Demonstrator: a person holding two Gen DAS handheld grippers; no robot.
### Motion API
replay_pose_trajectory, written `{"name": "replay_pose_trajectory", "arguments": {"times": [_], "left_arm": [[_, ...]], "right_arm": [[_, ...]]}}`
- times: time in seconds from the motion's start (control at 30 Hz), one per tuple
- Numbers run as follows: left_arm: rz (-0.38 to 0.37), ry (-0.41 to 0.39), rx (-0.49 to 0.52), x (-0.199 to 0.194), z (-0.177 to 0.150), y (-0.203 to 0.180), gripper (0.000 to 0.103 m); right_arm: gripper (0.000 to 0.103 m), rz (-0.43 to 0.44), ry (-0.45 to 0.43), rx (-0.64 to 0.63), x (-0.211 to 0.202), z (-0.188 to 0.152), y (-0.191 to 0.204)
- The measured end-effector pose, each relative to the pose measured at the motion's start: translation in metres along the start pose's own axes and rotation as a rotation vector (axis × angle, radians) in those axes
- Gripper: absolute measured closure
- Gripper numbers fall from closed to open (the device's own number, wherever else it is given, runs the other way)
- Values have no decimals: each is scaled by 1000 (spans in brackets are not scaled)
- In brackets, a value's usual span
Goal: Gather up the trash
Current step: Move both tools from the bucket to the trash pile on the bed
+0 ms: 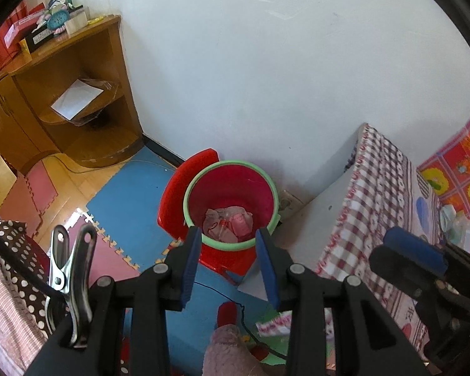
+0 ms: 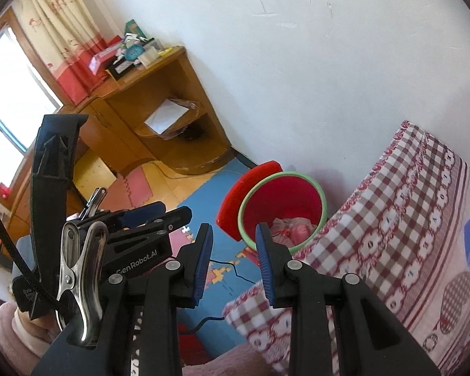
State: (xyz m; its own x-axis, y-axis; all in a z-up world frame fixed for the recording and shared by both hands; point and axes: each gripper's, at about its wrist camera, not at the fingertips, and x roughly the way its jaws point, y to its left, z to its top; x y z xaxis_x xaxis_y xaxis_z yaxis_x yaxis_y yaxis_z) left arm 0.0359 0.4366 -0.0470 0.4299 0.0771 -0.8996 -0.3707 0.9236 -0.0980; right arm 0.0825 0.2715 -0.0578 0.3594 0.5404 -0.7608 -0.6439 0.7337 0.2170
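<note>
Left wrist view looks down past the left hand-held gripper [image 1: 228, 244], whose blue pads [image 1: 191, 269] stand part-way apart with nothing between them. Beyond the fingertips a red bin [image 1: 232, 188] with a pale green rim sits on the floor by the white wall [image 1: 266, 62]. Crumpled pink and white trash [image 1: 230, 224] lies at the bottom of the bin. A red stool [image 1: 175, 197] stands just behind and under the bin. Blue foam mat [image 1: 128, 197] covers the floor to its left. At the right edge of this view the right hand-held gripper [image 1: 413, 250] shows beside a bed [image 1: 376, 194] with a checked cover.

Right wrist view shows the right hand-held gripper [image 2: 233, 247] also part-way open and empty, pads parted over the mat [image 2: 203, 197]. The bin [image 2: 282, 206] is just past its fingertips, tucked against the bed [image 2: 407, 203], with the trash [image 2: 293, 228] visible inside. The left hand-held gripper [image 2: 159, 216] appears at left, near a metal clip [image 2: 78, 269]. A wooden shelf [image 2: 178, 119] stands in the corner by the wall [image 2: 329, 62], with a sheet of paper [image 2: 167, 116] on it.
</note>
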Motion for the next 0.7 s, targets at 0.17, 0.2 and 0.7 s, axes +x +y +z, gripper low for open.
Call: {"name": "replay_pose_trajectory", "arguments": {"times": [0.17,0.2,0.7], "left_arm": [[-6,0,8,-19,-16,-15,66],[-7,-1,12,-23,-19,-19,66],[-72,3,111,-59,-63,-94,66]], "right_arm": [[74,5,-19,12,-28,-20,-6],[74,4,-22,16,-32,-22,-6],[74,-45,-96,79,-107,-74,-33]]}}
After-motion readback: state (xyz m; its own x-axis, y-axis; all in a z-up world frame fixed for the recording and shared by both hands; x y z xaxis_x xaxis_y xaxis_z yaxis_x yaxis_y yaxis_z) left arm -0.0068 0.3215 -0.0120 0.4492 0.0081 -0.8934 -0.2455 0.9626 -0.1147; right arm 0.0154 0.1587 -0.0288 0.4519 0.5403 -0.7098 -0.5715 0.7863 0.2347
